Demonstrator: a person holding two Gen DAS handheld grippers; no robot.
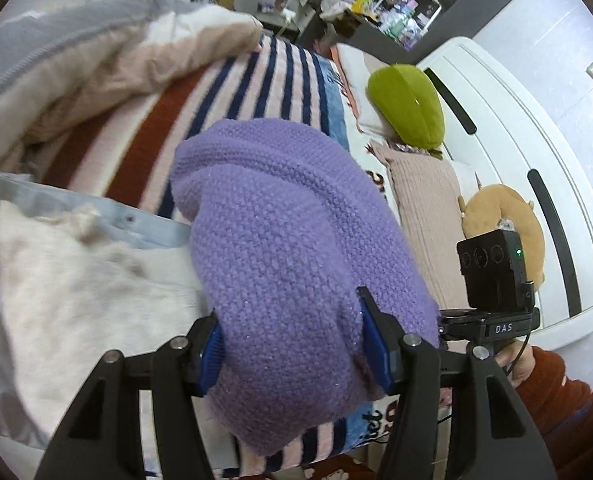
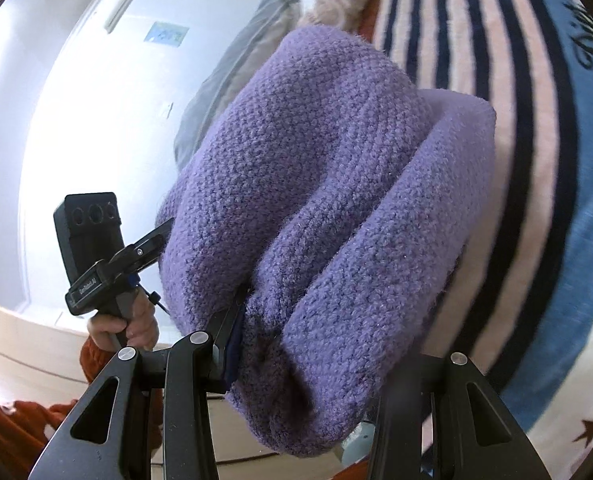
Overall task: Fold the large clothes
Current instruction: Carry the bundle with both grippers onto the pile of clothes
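Left gripper (image 1: 296,344): fingers clamped on purple knit (image 1: 280,240), pads pressed into it. Right gripper (image 2: 296,344): likewise clamped; one finger hidden by fabric.

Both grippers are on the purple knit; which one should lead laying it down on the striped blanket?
Probably left: the left gripper faces the striped blanket; the right gripper sees mostly bunched purple sweater.

White letters "DAS" stand on the black mount bar (image 1: 503,328) of the other handheld gripper; dark script lettering on the striped blanket's blue band (image 2: 588,52) is unreadable
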